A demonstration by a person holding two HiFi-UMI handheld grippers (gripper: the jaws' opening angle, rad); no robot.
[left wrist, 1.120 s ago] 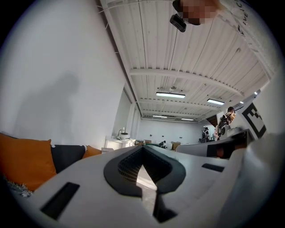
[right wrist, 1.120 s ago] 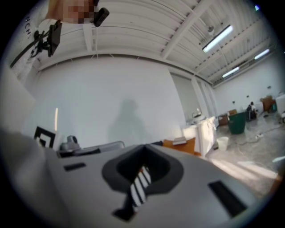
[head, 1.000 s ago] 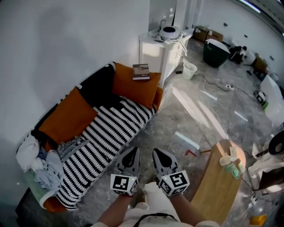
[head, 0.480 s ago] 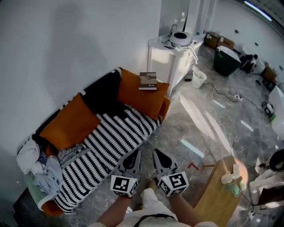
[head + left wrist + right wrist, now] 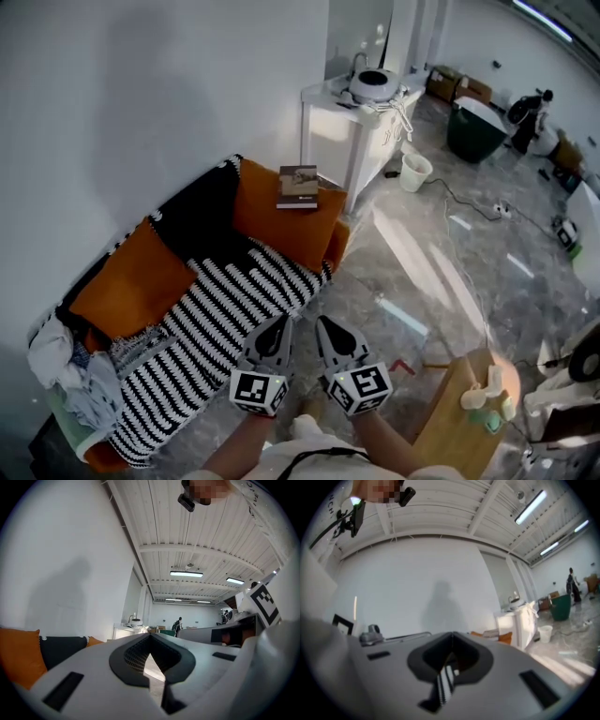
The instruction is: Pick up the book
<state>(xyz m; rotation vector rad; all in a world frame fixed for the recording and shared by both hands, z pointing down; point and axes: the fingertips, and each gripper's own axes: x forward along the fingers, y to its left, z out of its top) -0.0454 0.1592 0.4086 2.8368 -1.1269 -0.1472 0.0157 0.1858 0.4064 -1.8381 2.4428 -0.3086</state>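
The book (image 5: 298, 186) lies flat on top of an orange cushion (image 5: 286, 214) at the far end of a sofa (image 5: 216, 300) that is covered by a black-and-white striped throw. My left gripper (image 5: 277, 323) and right gripper (image 5: 325, 323) are side by side at the bottom of the head view, over the floor by the sofa's front edge and well short of the book. Both point level toward the sofa's far end. Both are shut with nothing between the jaws. The left gripper view shows its closed tips (image 5: 151, 634). The right gripper view shows its closed tips (image 5: 452, 633) and the orange cushion (image 5: 506, 638) beyond.
A white cabinet (image 5: 342, 122) with a round appliance (image 5: 375, 82) stands just past the sofa. A white bucket (image 5: 413, 171) and cables lie on the grey floor. A wooden table (image 5: 469, 412) is at my right. Clothes (image 5: 66, 366) are piled on the sofa's near end.
Both grippers have moved forward along the sofa, still side by side and shut. The book now sits lower in the head view, closer to them.
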